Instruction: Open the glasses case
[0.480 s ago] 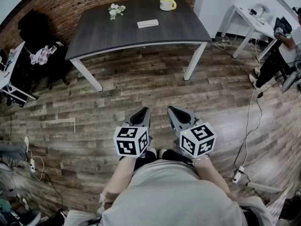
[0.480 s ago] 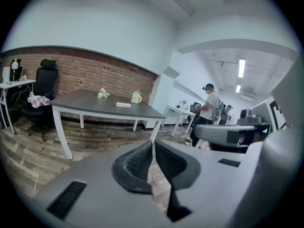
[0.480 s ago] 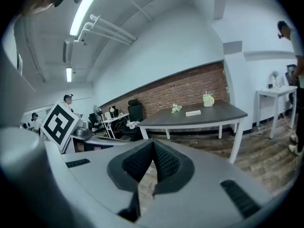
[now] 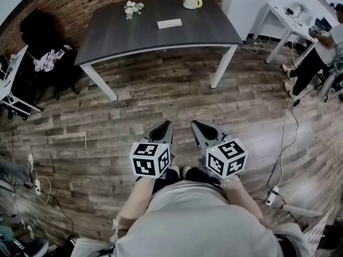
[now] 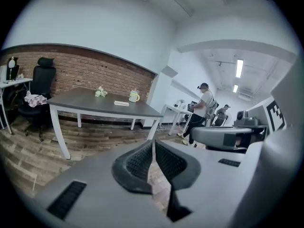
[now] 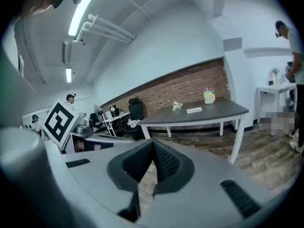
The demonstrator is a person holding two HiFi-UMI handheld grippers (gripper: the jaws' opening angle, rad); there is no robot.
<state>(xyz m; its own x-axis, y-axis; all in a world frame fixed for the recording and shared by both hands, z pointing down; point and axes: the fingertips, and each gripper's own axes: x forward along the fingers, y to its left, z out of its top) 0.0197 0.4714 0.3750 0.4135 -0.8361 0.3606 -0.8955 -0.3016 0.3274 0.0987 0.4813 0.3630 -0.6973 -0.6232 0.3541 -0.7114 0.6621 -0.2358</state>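
A flat whitish glasses case (image 4: 169, 23) lies closed on the dark table (image 4: 123, 36) far ahead; it also shows as a small pale bar in the left gripper view (image 5: 121, 103) and the right gripper view (image 6: 194, 110). My left gripper (image 4: 167, 124) and right gripper (image 4: 195, 124) hang side by side over the wooden floor, close to my body and well short of the table. Both are shut with nothing between the jaws. Their tips meet in the left gripper view (image 5: 153, 141) and the right gripper view (image 6: 153, 142).
On the table stand a yellow-handled mug (image 4: 191, 0) and a small bunch of white flowers (image 4: 132, 8). A black chair with cloth (image 4: 45, 58) stands left of it. A white desk (image 4: 281, 23) and a person (image 4: 321, 47) are at the right. Cables (image 4: 284, 143) trail on the floor.
The table and floor have shifted slightly in the head view. Both grippers stay shut and hold their place in front of my body.
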